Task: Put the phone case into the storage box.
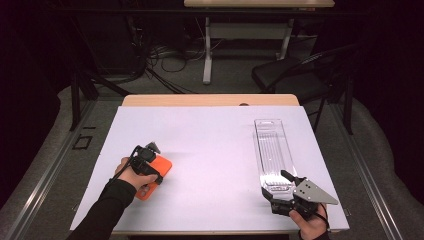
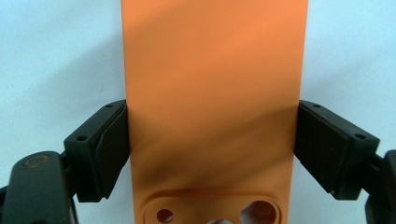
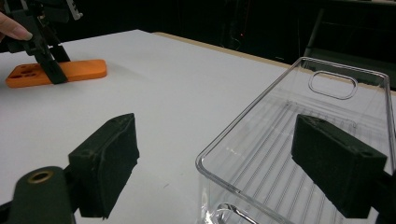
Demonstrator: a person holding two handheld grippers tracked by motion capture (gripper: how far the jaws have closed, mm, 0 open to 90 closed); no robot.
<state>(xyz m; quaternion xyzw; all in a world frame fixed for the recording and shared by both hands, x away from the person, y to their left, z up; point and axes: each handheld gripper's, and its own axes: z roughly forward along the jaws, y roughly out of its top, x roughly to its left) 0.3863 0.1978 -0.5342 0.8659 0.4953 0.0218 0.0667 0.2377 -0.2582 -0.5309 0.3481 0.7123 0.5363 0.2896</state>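
An orange phone case [image 1: 159,172] lies flat on the white table cover [image 1: 210,150] at the left, camera holes toward the person. My left gripper [image 1: 146,162] stands over it. In the left gripper view its pads [image 2: 105,149] press against both long edges of the orange case [image 2: 212,84], so it is shut on it. A long clear plastic tray [image 1: 274,150] lies at the right. My right gripper [image 1: 284,192] is open at the tray's near end. In the right gripper view one jaw sits outside the tray's wall [image 3: 243,135] and the other shows through the clear plastic.
The right gripper view also shows the orange case [image 3: 56,72] and the left gripper [image 3: 46,56] far off across the table. The table's wooden far edge [image 1: 210,100] shows beyond the cover. A dark chair [image 1: 295,75] and cables lie on the floor behind.
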